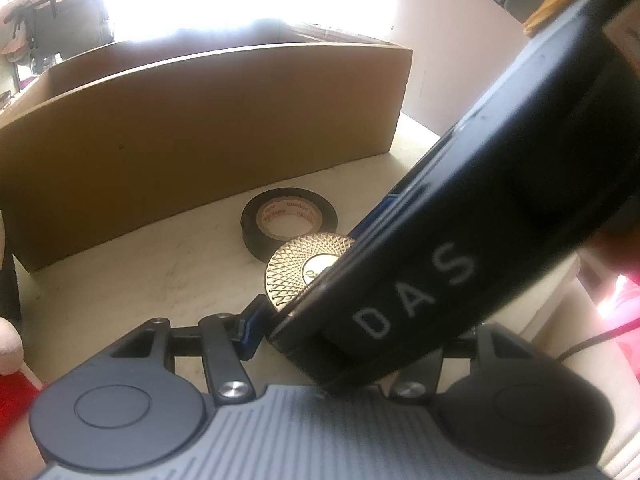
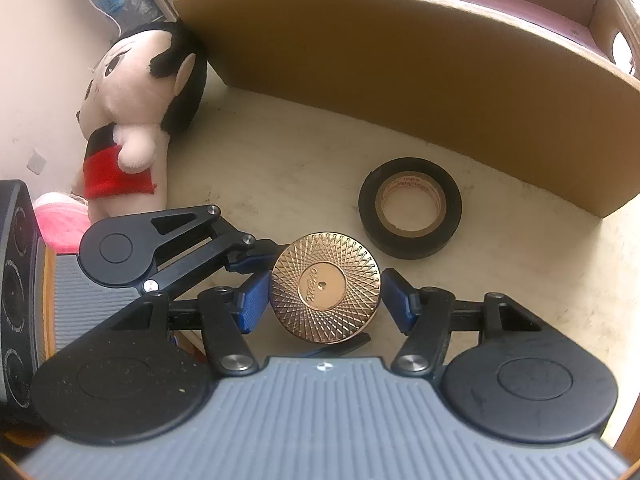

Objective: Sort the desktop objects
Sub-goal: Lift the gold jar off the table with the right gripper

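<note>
Half of the left wrist view is blocked by the black body of the right tongs (image 2: 326, 300), lettered "DAS", so only one blue finger (image 1: 249, 328) of the left tongs (image 2: 245, 262) shows there; those tongs are clenched, but whether they grip anything cannot be made out. A dark strip under the gold disc (image 2: 325, 286) is too hidden to identify. The disc sits on the pale worktop (image 2: 280, 152) between the blue pads of the right tongs, which are released: one pad meets its rim, while the other stands just beside it. It is round and shiny, with a fine crisscross pattern around a smooth centre bearing small lettering, and looks slightly tilted. A black tape roll (image 2: 410, 214) lies flat nearby, a cardboard box (image 2: 400, 80) stands behind, and a plush doll (image 2: 132, 120) leans beside the box.
</note>
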`<state>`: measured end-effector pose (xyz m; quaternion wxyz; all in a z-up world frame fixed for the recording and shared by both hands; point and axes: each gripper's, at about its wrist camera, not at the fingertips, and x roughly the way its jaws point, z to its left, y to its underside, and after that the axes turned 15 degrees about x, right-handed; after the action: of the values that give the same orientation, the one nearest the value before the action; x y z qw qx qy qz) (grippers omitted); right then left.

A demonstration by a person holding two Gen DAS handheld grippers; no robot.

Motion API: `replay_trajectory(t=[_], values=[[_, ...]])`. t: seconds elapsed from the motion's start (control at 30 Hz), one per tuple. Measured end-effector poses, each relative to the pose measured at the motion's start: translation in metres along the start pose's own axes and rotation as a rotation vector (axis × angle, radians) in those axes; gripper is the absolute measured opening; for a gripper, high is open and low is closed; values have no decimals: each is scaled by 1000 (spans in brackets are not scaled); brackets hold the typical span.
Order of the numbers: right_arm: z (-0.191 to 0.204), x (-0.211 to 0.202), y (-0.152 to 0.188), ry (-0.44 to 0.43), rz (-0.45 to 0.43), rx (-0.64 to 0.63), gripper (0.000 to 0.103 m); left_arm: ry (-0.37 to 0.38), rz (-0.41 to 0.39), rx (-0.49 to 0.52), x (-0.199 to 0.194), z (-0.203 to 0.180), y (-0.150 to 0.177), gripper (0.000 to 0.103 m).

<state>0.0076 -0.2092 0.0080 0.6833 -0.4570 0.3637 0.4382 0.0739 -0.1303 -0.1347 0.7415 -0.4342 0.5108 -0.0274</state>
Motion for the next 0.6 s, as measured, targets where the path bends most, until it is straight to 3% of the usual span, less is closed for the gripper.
replay_trajectory(t=[0.6], values=[[1, -4, 6, -10, -25, 22, 60, -11, -7, 1, -6, 22, -2, 58]])
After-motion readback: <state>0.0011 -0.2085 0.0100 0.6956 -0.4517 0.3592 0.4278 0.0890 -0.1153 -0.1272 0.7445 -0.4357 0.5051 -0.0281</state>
